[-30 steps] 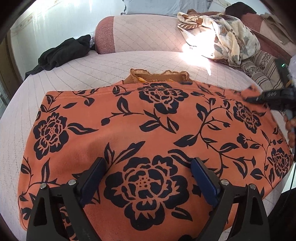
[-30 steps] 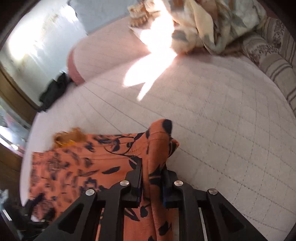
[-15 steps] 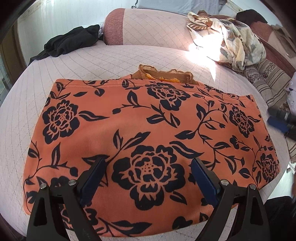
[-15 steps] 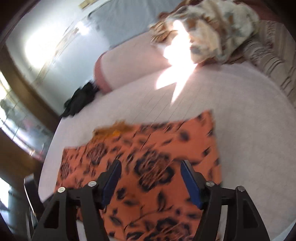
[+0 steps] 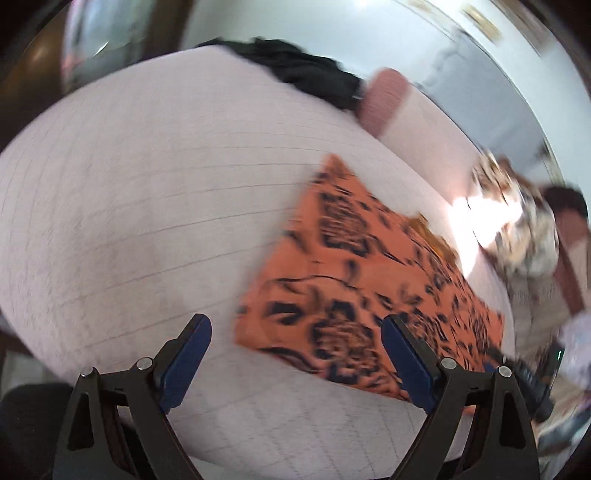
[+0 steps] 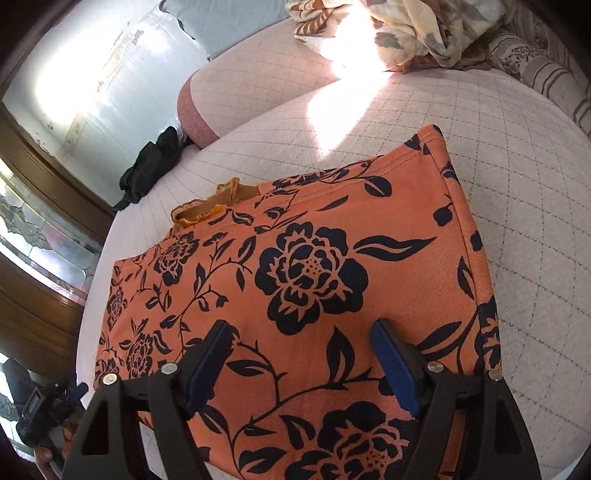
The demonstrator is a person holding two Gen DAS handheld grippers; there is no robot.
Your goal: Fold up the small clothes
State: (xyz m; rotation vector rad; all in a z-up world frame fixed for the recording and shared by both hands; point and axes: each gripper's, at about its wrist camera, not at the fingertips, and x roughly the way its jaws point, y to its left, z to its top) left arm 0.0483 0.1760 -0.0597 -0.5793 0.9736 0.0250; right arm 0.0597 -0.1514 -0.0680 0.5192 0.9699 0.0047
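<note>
Left claw [image 5: 295, 354] swung leftward | both claws spread: 2 | orange floral garment [image 6: 314, 295]: 1

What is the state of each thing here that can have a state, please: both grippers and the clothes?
Left gripper: open, holding nothing.
Right gripper: open, over the garment, gripping nothing.
Orange floral garment: spread flat on the bed, released.
Lace-trimmed orange piece: sticks out from under the garment's far edge.
Black clothing: crumpled heap.
Floral blanket: bunched up.
</note>
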